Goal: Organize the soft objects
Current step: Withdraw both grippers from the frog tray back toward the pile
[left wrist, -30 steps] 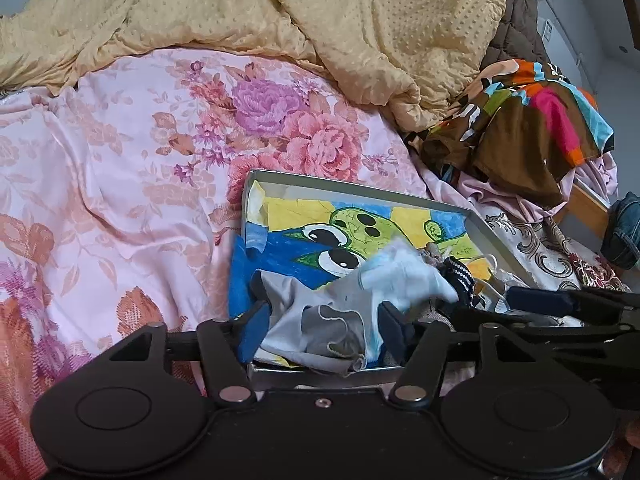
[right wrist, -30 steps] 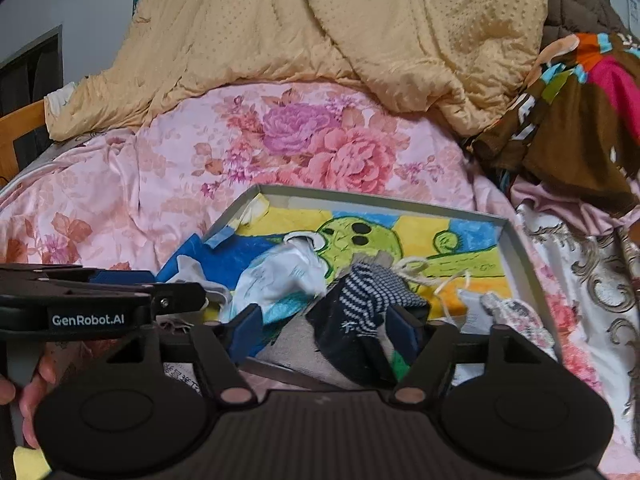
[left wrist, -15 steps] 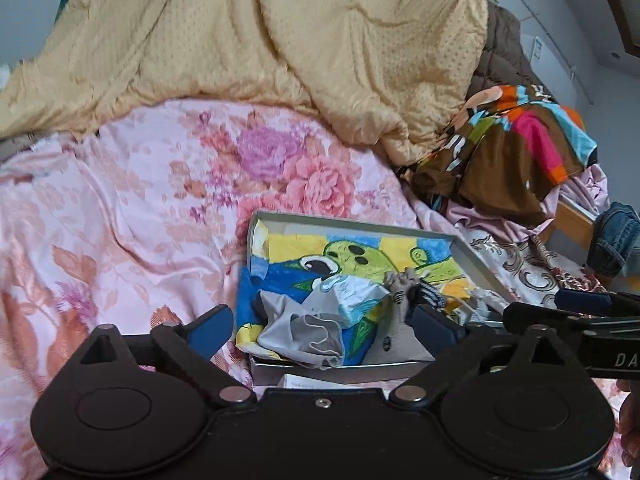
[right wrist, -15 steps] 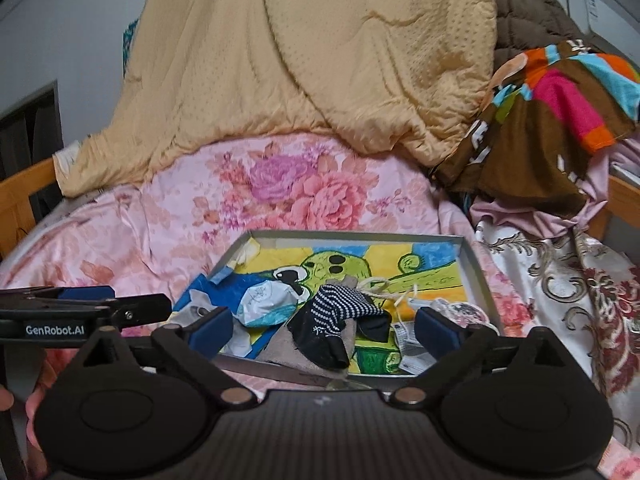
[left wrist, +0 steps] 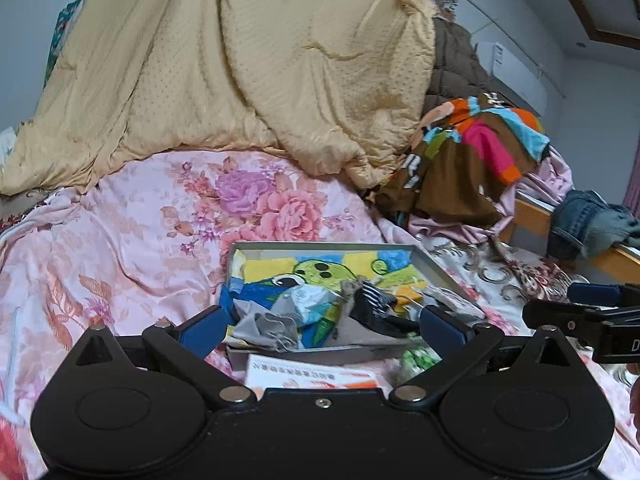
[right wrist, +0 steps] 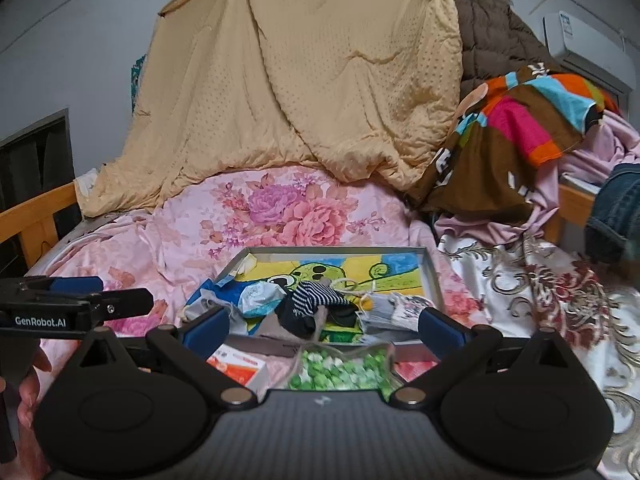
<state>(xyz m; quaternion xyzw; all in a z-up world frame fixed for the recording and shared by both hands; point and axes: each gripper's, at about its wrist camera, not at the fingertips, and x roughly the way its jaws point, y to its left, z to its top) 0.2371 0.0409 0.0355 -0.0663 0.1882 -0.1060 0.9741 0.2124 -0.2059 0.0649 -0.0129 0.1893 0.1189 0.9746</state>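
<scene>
A shallow grey tray [left wrist: 332, 245] [right wrist: 434, 276] with a cartoon frog picture lies on the pink floral bedspread. In it lie small soft items: a grey cloth [left wrist: 266, 326], a light blue and white cloth [left wrist: 308, 300] [right wrist: 258, 296], a black-and-white striped sock [right wrist: 316, 298] [left wrist: 374, 294] and a patterned white sock [right wrist: 408, 306]. My left gripper [left wrist: 322, 326] is open and empty, held back above the tray's near edge. My right gripper [right wrist: 324, 326] is open and empty, also above the near edge. Each gripper shows at the side of the other's view.
A white and orange box [right wrist: 240, 362] [left wrist: 312, 376] and a clear bag of green pieces [right wrist: 340, 370] lie in front of the tray. A yellow quilt [left wrist: 240, 68] is heaped behind. Colourful clothes [right wrist: 516, 128] pile at the right. Wooden bed rails run along both sides.
Both grippers opened, let go of the cloths they were closed around, and drew back and up from the tray. The cloths now lie loose in the tray.
</scene>
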